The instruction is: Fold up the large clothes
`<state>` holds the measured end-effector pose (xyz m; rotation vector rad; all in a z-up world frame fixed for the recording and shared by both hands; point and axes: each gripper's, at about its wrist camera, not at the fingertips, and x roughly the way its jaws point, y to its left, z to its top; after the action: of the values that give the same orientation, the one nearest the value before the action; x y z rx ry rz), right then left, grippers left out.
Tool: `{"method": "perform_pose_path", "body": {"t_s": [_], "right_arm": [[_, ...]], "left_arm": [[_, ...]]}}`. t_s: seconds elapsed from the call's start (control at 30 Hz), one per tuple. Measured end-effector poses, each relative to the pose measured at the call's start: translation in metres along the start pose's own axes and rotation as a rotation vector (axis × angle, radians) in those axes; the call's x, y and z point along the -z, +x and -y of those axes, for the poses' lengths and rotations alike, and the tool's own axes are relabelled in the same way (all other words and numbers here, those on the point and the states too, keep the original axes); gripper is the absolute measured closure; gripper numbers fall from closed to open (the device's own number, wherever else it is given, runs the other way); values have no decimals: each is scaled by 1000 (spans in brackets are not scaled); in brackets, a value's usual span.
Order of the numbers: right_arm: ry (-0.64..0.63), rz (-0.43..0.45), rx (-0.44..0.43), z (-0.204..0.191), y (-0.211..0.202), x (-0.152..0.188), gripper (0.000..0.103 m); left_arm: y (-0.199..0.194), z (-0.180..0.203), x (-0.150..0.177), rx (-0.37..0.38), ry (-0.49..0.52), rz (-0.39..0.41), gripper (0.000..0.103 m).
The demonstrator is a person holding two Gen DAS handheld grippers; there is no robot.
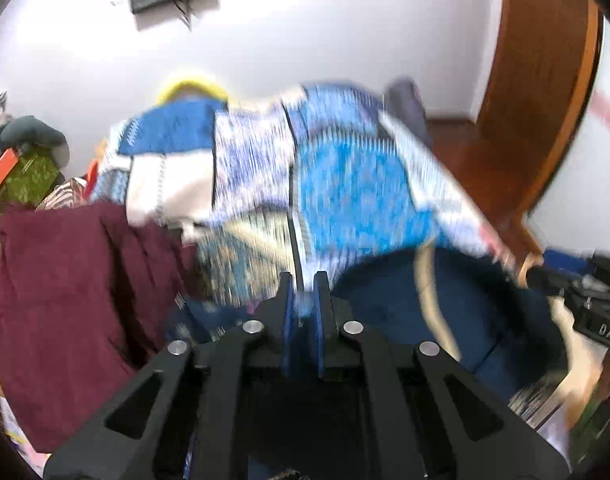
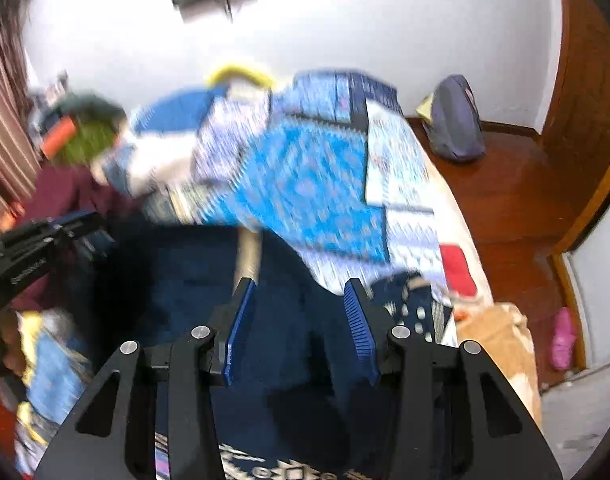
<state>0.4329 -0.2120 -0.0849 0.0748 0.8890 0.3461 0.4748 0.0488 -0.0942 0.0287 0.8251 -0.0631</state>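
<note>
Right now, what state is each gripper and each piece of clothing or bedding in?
left gripper: shut, a thin edge of fabric between the pads.
right gripper: jaws apart, navy garment between them; grip unclear.
navy garment: spread out in front of both grippers, pale strap across it.
blue patterned quilt: rumpled behind the garment.
maroon cloth: lying spread at the left.

Home bedroom. Bed with patchwork quilt (image 2: 317, 184), piled clothes (image 1: 65, 300). Wooden door (image 1: 541, 92), white wall (image 2: 365, 20).
</note>
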Motion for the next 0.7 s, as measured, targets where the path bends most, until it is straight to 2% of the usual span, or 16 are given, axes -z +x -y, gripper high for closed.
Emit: {"method": "perform_pose_path", "body": {"t_s": [0.1, 0.17, 0.37, 0.43, 0.53, 0.6, 0.7], "right_arm": [[-24, 19, -62, -6, -18, 6, 60], [-51, 1, -83, -13, -24, 23, 58], [-188, -135, -82, -30, -14, 90, 58], [-203, -186, -73, -30, -8, 110, 58], [-194, -253, -69, -23, 6, 133, 58], [-180, -278, -62, -19, 14, 139, 58], [-162, -289, -71, -21, 27, 132, 58]], "left_arm": [[-21, -7, 3, 52, -16, 28, 91], [-26, -8, 18, 80, -3, 8, 86], [-24, 5, 92, 84, 109, -126, 85], [-18, 8, 125, 92, 135, -193, 85], [-12, 11, 157, 86, 165, -243, 85], [-8, 14, 168, 72, 180, -248, 85], [1, 17, 162, 80, 170, -254, 85]]}}
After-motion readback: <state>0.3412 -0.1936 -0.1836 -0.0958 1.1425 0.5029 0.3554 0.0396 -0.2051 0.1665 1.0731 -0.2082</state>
